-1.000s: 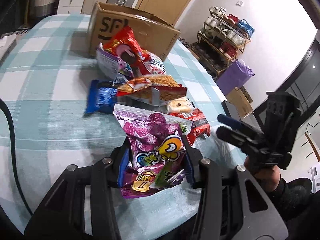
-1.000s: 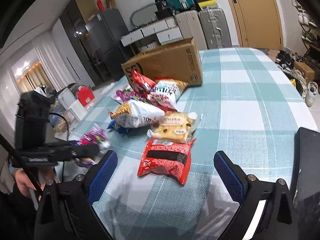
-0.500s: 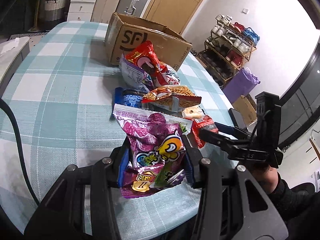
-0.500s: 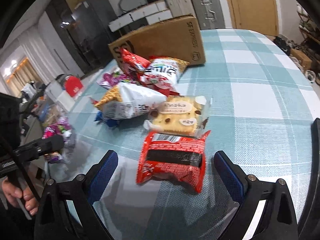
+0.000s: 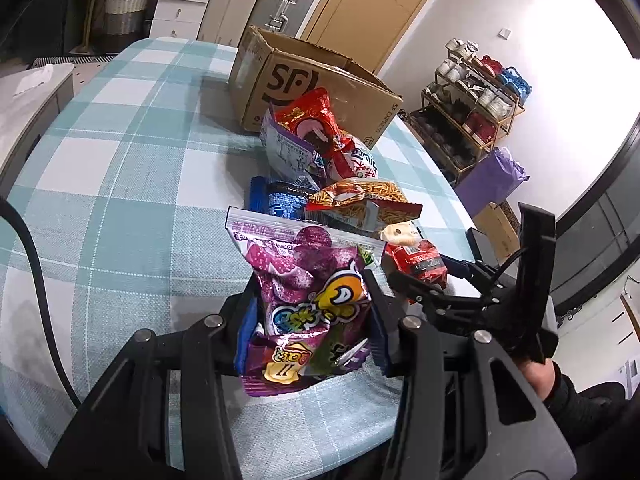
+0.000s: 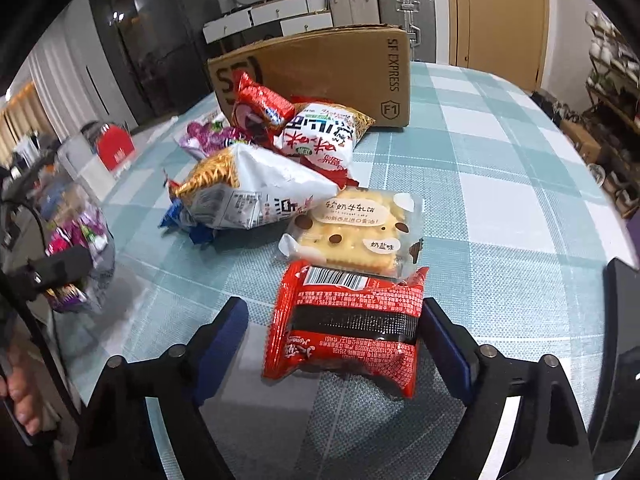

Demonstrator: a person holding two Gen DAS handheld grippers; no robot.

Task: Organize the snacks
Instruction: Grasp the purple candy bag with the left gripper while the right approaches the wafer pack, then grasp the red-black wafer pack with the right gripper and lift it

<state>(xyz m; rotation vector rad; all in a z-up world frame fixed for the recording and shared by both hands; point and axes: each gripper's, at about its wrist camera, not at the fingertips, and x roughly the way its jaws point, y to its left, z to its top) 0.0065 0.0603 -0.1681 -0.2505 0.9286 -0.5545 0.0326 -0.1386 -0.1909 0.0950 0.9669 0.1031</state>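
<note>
Left gripper holds a purple snack bag; right gripper stands open around a red packet.

We find the left gripper (image 5: 312, 320) clamped on the purple snack bag (image 5: 308, 280), held above the checked tablecloth (image 5: 120, 160). The right gripper (image 6: 340, 332) has its jaws spread wide, one on each side of the red snack packet (image 6: 346, 324), which lies flat on the cloth. We cannot tell whether either pad touches it. A cracker pack (image 6: 352, 232) lies just beyond it, with more snacks heaped before the SF Express cardboard box (image 6: 320, 76).
</note>
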